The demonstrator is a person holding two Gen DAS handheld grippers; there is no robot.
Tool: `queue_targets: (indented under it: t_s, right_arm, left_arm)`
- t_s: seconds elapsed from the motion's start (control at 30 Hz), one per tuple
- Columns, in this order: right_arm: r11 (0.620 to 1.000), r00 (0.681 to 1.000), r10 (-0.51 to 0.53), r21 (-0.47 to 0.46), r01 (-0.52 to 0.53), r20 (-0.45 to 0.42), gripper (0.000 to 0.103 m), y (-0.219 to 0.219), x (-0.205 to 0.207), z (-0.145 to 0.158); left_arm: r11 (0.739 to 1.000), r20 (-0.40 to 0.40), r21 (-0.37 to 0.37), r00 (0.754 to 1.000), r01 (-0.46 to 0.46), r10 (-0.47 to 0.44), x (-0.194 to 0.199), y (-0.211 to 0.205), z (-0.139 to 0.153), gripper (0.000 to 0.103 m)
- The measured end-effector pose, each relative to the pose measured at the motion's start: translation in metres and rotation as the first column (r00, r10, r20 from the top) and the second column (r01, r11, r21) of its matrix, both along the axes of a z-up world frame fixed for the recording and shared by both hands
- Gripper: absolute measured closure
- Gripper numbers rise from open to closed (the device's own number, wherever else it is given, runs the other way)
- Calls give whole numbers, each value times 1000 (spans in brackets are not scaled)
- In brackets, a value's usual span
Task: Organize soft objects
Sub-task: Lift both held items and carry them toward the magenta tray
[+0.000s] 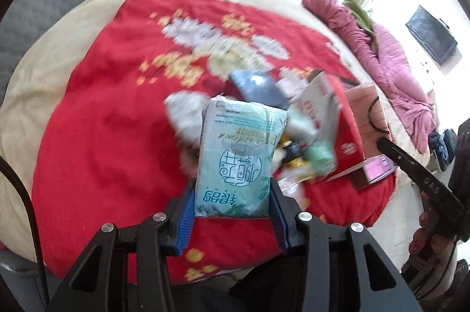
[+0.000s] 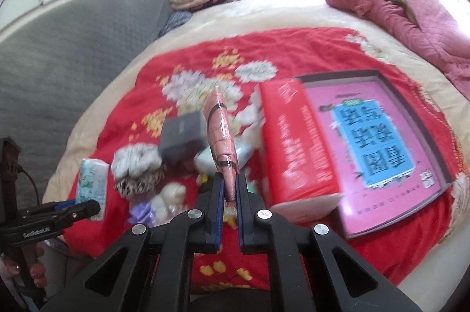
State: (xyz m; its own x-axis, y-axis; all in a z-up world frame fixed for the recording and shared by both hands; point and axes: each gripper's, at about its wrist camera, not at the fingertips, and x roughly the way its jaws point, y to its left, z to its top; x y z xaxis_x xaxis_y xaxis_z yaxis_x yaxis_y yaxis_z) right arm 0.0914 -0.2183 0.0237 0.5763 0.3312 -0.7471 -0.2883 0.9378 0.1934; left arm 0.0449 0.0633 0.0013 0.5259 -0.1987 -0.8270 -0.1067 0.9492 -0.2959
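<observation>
Soft objects lie in a heap on the red flowered blanket (image 2: 123, 94) of the bed, and each claw holds one of them above it.

Left claw (image 1: 232, 203), in the lower middle of its own view, is half spread and pinches a pale green tissue pack (image 1: 238, 156) by its two long sides. The blue pads (image 1: 188, 212) press on the lower end of the pack, and the pack stands up from them toward the centre of the frame. It has printed characters on the wrapper and looks a little squeezed.

Right claw (image 2: 229, 191) is pressed nearly together on the end of a thin pink packet (image 2: 220, 130) wrapped in shiny film, with two dark bands across it. The packet points up and away from the claw.

Under it, in the lower middle of the right view, are a grey block (image 2: 182, 136), a furry white and brown thing (image 2: 135, 168) and a small white plush (image 2: 173, 194). To the right stand a red box (image 2: 296, 144) and a pink tray (image 2: 382, 147).
</observation>
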Motion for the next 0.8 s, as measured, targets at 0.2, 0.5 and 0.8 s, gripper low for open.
queue_targets:
  t_s: [0.2, 0.5, 0.8]
  right_arm:
    - [994, 993, -110, 7, 110, 46, 96, -51, 5, 25]
    - [958, 956, -287, 36, 286, 58, 96, -140, 7, 33]
    - [924, 926, -378, 72, 376, 12, 96, -206, 15, 17]
  left_arm:
    - [999, 60, 2, 997, 54, -54, 24, -42, 34, 58]
    - [984, 94, -3, 980, 177, -176, 67, -136, 60, 58]
    - [954, 30, 21, 953, 300, -301, 117, -243, 48, 58]
